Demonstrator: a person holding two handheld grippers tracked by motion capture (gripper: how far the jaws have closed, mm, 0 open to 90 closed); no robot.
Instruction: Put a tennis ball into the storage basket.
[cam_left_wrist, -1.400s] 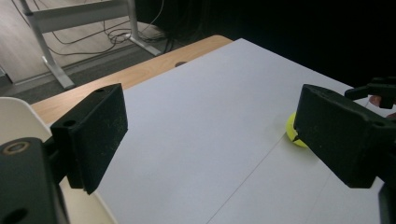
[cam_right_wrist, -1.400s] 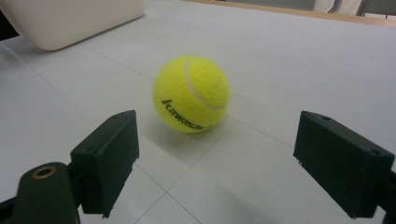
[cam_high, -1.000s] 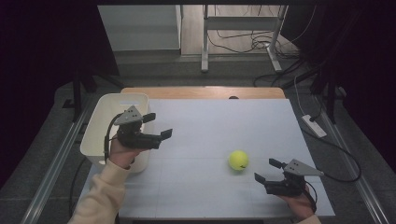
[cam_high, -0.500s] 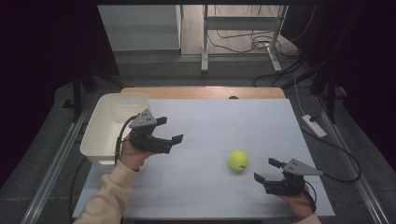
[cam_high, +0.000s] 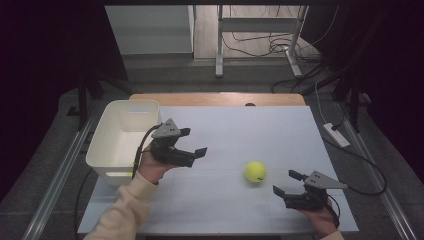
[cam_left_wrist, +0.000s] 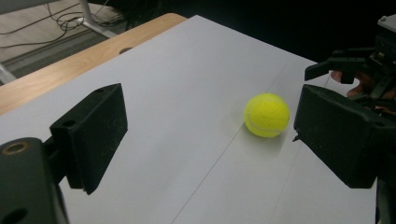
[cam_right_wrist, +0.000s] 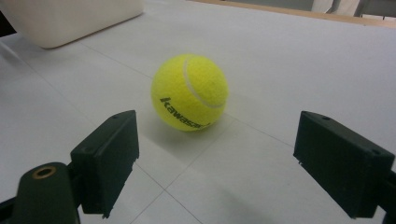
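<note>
A yellow ball (cam_high: 255, 171) is seen on the white tabletop (cam_high: 240, 135), between the two grippers. The left hand-held gripper (cam_high: 194, 148) is held open beside the tub (cam_high: 122, 137). The right hand-held gripper (cam_high: 286, 183) is held open, near the ball.

White bin (cam_high: 123, 135) at table's (cam_high: 240, 125) left edge

Dim room, dark at the frame edges; the white table (cam_high: 240, 135) is evenly lit; close jaws look soft.
</note>
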